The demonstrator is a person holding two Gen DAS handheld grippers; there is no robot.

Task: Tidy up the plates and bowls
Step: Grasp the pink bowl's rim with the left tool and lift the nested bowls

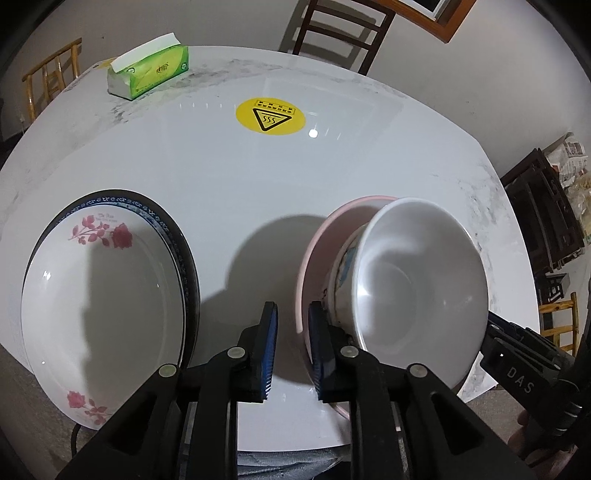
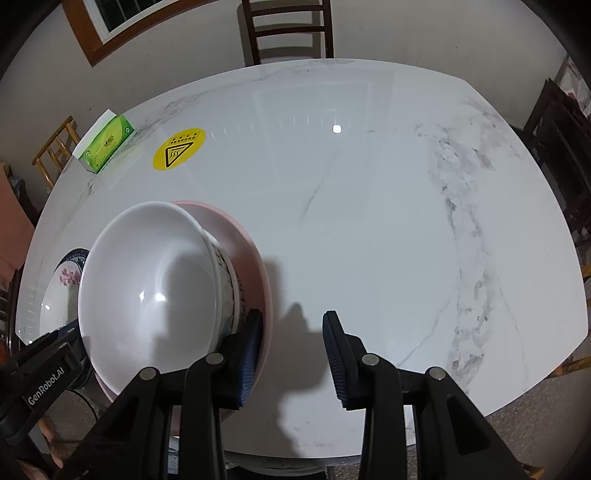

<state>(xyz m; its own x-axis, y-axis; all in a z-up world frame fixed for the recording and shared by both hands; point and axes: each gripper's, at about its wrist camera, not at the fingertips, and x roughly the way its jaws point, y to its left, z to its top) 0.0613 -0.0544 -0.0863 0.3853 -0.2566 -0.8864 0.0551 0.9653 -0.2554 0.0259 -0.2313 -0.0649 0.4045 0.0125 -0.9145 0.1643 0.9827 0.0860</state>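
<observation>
Looking along the left hand-held gripper (image 1: 291,314), the left wrist view gives the fullest sight of the rose-patterned plate (image 1: 99,295), which lies on a blue-rimmed plate (image 1: 147,208) at the near left of the white marbled surface (image 1: 258,177). The right wrist view shows only a sliver of that rose-patterned plate (image 2: 61,291), behind the white bowl (image 2: 155,291). This white bowl (image 1: 417,273) sits inside a pink bowl (image 1: 317,243) near the front edge, between the two grippers. The left hand-held gripper's jaws stand a narrow way apart with nothing between them; its right pad lies against the bowls' outer side. The right hand-held gripper (image 2: 293,325) is parted wider, empty, its left pad against the pink bowl (image 2: 255,266).

Only the right view shows the broad bare stretch of surface to the right. The right gripper's body reads "DAS" in the left view, and the left gripper's body reads "GenRobot.AI" in the right view. A yellow round sticker (image 1: 270,116) carries a hot-surface triangle; its line of text is too small to read, as is the print on the green tissue pack (image 1: 147,72). The white bowl's outside pattern is mostly hidden. A dark wooden chair (image 2: 288,29) stands cut off behind the surface.
</observation>
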